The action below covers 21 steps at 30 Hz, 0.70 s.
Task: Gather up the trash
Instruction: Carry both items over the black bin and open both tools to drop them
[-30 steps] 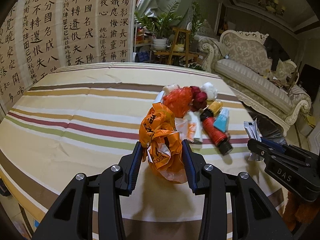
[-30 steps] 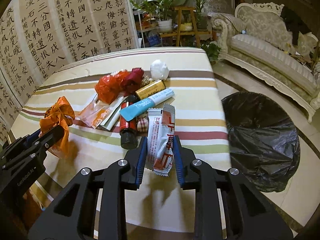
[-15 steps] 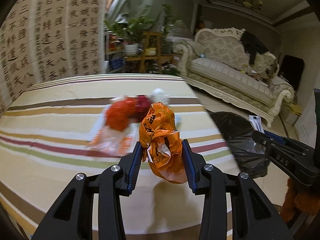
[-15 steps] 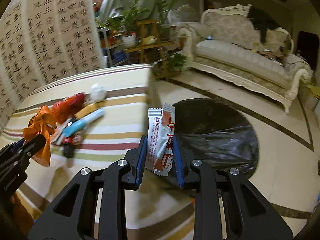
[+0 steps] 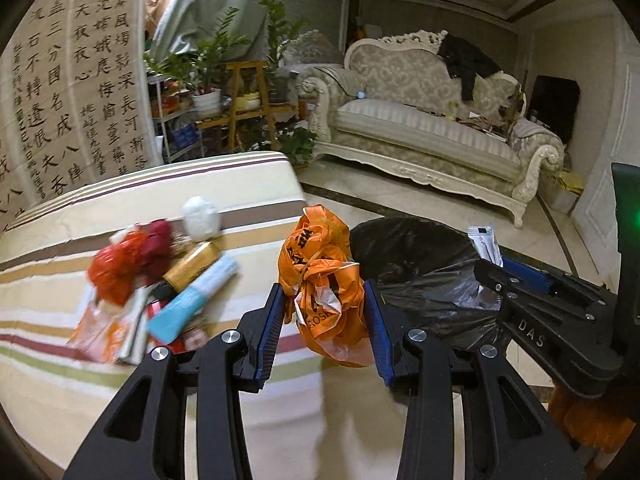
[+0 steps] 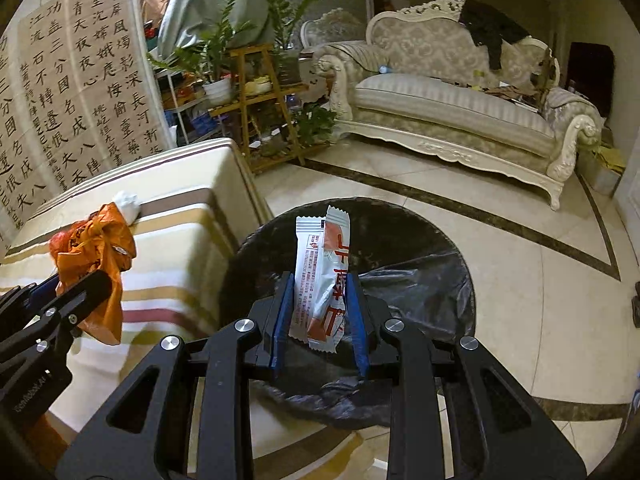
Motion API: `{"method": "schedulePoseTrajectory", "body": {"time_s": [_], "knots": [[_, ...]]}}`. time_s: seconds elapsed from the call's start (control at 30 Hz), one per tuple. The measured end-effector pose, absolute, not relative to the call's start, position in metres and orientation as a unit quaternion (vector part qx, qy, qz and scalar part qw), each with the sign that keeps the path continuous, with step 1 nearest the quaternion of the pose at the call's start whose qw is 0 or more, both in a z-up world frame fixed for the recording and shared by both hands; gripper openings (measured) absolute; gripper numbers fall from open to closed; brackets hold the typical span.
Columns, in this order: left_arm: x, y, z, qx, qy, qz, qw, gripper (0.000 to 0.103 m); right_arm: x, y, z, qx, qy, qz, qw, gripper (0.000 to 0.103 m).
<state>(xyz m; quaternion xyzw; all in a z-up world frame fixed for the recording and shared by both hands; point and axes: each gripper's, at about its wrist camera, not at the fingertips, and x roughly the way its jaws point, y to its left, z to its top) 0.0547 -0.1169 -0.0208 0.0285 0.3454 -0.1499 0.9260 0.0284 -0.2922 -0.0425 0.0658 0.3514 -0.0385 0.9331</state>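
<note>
Trash held: left claw clamped on orange bag, right claw clamped on snack wrapper, above black bin bag.

Left tool angled downward, pads clamped on an orange bag. Right tool beside it, also angled down, pinching a snack wrapper upright.

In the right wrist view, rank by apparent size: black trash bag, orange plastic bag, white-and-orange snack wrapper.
1. Black trash bag, clearly largest.
2. Orange plastic bag and white-and-orange snack wrapper look alike; the wrapper's nearness leaves it unsure.
</note>
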Motion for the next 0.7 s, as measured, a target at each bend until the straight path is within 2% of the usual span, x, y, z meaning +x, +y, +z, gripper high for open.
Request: {"method": "schedulePoseTrajectory", "body": {"time_s": [0.37, 0.5, 0.53, 0.57, 0.7], "knots": [[0.077, -0.158, -0.037, 0.061, 0.357, -0.163, 0.918, 0.041, 0.053, -0.32, -0.064, 0.082, 0.366, -0.063, 0.925, 0.027], [0.08, -0.164, -0.043, 0.069, 0.364, -0.164, 0.914, 0.049, 0.058, -0.325, -0.069, 0.087, 0.37, -0.07, 0.922, 0.028], [0.08, -0.164, -0.044, 0.068, 0.365, -0.164, 0.914, 0.054, 0.059, -0.327, -0.069, 0.088, 0.371, -0.072, 0.922, 0.032], [0.08, -0.163, -0.044, 0.067, 0.365, -0.163, 0.914, 0.058, 0.059, -0.328, -0.07, 0.09, 0.372, -0.073, 0.921, 0.042], [0.08, -0.161, -0.043, 0.064, 0.363, -0.159, 0.916, 0.061, 0.057, -0.329, -0.07, 0.088, 0.366, -0.08, 0.923, 0.045]]}}
